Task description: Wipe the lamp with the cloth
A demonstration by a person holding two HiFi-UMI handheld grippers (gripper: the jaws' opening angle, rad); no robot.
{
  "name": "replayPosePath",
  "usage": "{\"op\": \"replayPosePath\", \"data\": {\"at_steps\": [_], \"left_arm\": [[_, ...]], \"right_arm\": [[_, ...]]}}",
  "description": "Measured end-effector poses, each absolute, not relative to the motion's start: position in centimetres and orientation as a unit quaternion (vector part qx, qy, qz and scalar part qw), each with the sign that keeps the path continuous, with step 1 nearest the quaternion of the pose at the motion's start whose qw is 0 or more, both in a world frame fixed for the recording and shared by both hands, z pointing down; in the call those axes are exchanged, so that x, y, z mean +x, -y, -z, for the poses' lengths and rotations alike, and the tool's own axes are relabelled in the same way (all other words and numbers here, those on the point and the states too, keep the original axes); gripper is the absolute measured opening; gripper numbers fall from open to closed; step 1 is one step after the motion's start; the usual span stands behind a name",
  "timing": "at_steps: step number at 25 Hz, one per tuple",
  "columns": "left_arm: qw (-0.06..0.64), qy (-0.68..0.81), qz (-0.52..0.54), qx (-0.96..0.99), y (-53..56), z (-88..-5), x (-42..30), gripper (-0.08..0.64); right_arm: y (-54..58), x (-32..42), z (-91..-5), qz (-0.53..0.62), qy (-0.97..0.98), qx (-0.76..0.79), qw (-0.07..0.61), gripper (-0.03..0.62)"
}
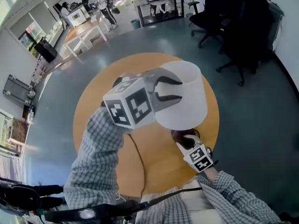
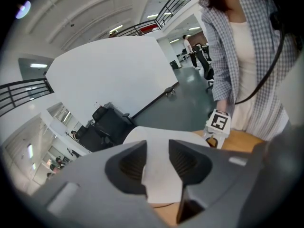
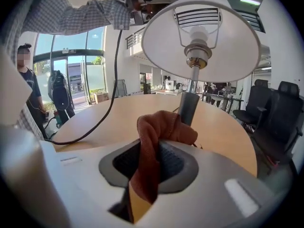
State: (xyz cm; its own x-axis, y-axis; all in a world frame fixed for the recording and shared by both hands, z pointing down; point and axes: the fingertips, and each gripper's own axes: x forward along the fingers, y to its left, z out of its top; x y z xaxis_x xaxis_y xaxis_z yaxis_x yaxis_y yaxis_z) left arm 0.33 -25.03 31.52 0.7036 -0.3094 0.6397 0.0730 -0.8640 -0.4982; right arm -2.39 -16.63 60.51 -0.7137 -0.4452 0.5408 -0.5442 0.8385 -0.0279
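Right gripper view: right gripper [image 3: 152,164] pinches limp cloth [image 3: 164,127]; left gripper [image 2: 156,161] clamps lamp [image 3: 199,37] by its thin shade rim, which looks flimsy, so hold lightly.

Open-plan office/lab: black swivel chairs [image 1: 211,20], white desks [image 1: 88,31] w/ ppl [image 1: 102,1] standing nearby, grey floor [image 1: 56,101], round wooden tabletop [image 1: 93,115], glass entrance doors [image 3: 76,80], upper-level railing [image 2: 137,28].

Stem [image 3: 189,107] and base lost under the white shade [image 1: 184,101] from above, right gripper [image 1: 189,143] jaws tucked beneath its rim, cloth [image 3: 159,137] masking the base up close, table [image 1: 93,111] near edge behind checked sleeves [image 1: 93,162], far-off people [image 1: 100,1] too small to read.
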Motion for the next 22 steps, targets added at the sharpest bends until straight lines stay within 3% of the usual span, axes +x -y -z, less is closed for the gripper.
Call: {"op": "replayPosePath", "data": {"at_steps": [14,22], "left_arm": [[0.249,-0.069,0.373,-0.891,25.1,-31.3,0.7,0.146],[0.259,-0.073,0.37,-0.889,24.3,-31.8,0.8,0.146]], "right_arm": [[23.4,-1.8,-50.8,-0.034,0.925,0.346,0.155,0.087],[21.1,-3.0,-55.8,-0.062,0.924,0.314,0.21,0.087]]}}
